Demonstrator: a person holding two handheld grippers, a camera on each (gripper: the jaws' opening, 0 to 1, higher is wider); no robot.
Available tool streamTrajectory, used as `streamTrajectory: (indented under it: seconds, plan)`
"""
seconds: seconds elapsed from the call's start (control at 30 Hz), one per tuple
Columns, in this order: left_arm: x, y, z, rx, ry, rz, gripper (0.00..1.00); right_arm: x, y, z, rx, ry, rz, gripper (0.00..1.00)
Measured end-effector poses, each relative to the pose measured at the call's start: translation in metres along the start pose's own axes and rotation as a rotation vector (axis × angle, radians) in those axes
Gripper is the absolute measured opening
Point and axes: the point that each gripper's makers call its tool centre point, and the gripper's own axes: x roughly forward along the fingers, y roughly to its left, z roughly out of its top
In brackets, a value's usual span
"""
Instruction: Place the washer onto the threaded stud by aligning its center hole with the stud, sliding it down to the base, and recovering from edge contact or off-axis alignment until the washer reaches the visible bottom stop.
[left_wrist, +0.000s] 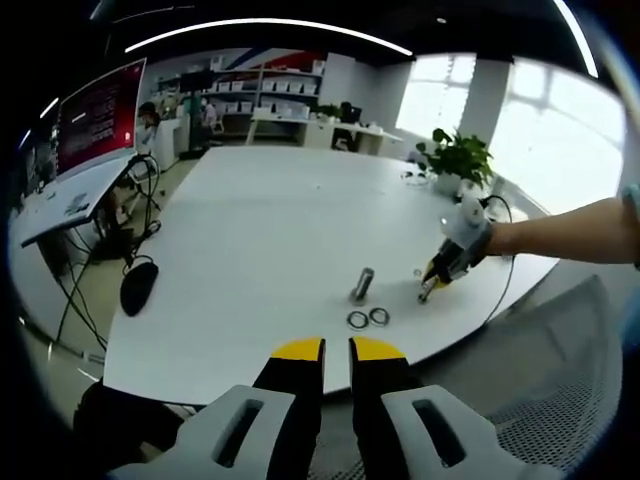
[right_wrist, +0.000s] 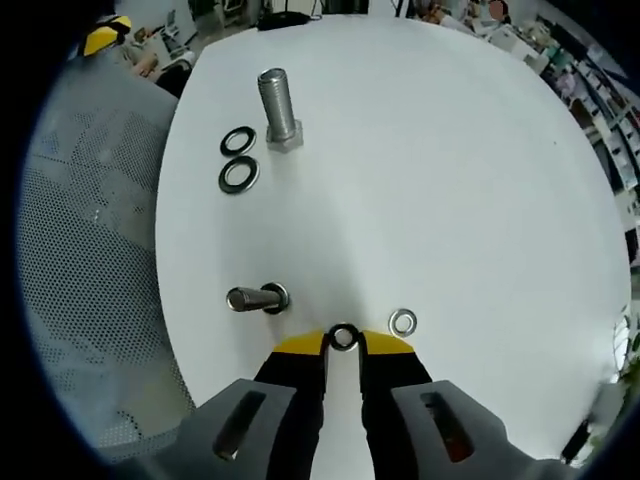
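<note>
Between the right jaws: a small washer (right_wrist: 343, 337), pinched at its edges by the yellow tips, hole facing the camera, low over the white table (right_wrist: 450, 180).
Right gripper (right_wrist: 343, 345): jaws drawn in on the washer, narrow gap behind it; in the left gripper view, seen far ahead and to the right (left_wrist: 432, 287), tips down near the table, held by a person's hand (left_wrist: 470, 232) and forearm.
Just right of the right tips: a second small washer (right_wrist: 403, 322), flat on the table, apart from the held one.
Left of the right tips: a short stud (right_wrist: 257, 298), pointing toward the left, base at its right end; whether standing or lying, cannot tell.
Far ahead of the right jaws, slightly left: a larger threaded stud (right_wrist: 278, 108), standing upright on its hexagonal base.
Just left of that stud: two dark washers (right_wrist: 238, 158), flat, side by side, edges touching or nearly so.
Left gripper (left_wrist: 337, 349): jaws near together with a slim gap, nothing between them, held above the near table edge.
Ahead of the left jaws: the two dark washers (left_wrist: 368, 318) flat on the table, the upright stud (left_wrist: 363, 284) just beyond them.
Left of the left jaws: a black computer mouse (left_wrist: 138, 285) with cables beside the table.
Far beyond, right: a potted plant (left_wrist: 456, 158) at the table's far edge.
Right of the left jaws: a grey mesh chair back (left_wrist: 560, 400).
</note>
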Motion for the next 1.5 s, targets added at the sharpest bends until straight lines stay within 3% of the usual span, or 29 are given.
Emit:
streamTrajectory:
  seconds: [0.5,0.8,1.0,1.5]
  plan:
    - [0.000,0.000,0.002,0.002,-0.009,-0.004,0.07,-0.044,0.009,0.020,0.074,-0.134,0.028,0.13]
    - [-0.001,-0.001,0.002,0.003,-0.010,-0.005,0.07,-0.066,0.024,0.037,0.035,-0.178,0.066,0.13]
    - [-0.001,-0.001,0.002,0.004,-0.011,-0.007,0.07,-0.071,0.033,0.044,-0.003,-0.167,0.095,0.13]
    - [-0.001,-0.001,0.003,0.002,-0.020,-0.008,0.07,-0.059,0.042,0.042,-0.115,-0.048,0.102,0.13]
